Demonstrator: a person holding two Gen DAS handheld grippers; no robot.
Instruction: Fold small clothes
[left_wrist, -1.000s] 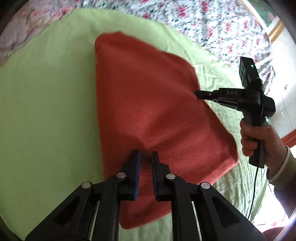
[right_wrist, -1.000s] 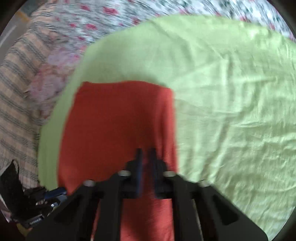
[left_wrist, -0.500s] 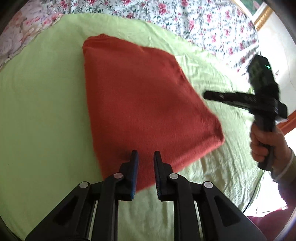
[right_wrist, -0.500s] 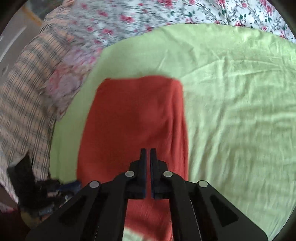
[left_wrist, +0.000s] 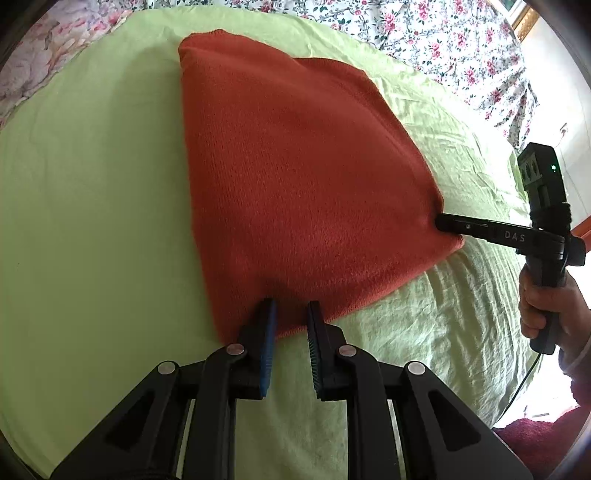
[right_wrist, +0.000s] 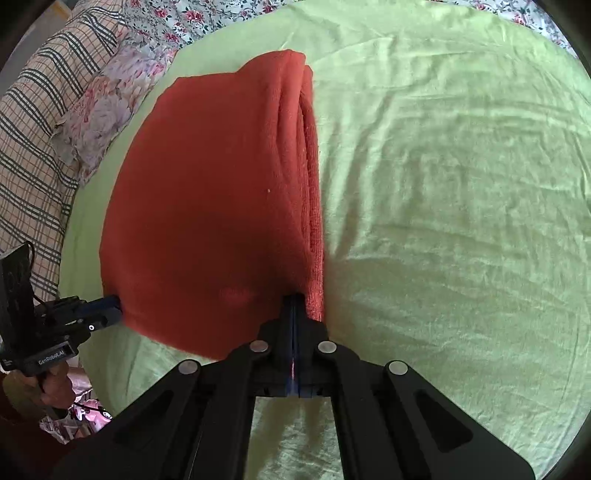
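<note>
I am working on a rust-red knitted garment (left_wrist: 295, 177), already folded into a thick pad and lying on the light green sheet (left_wrist: 92, 203) that covers the bed. My right tongs (right_wrist: 294, 295) are pressed fully together at the garment's near corner, beside its stacked side edge; they seem to be pinching a little of the knit, since a sliver of red shows between the pads. My left tongs (left_wrist: 290, 310) are standing narrowly apart, straddling the near hem without gripping it.

To do this step well, I am judging that the left tongs should slide further over the hem so that they take every layer, not just the top one, before they close. The knit looks thick and springy, so a shallow bite would likely slip. Both grips should sit at matching depth along the near edge, so the fold travels straight rather than skewing. The layered edge (right_wrist: 310, 177) on the right side is already bulging slightly, and I should be keeping it aligned as I lift.
</note>
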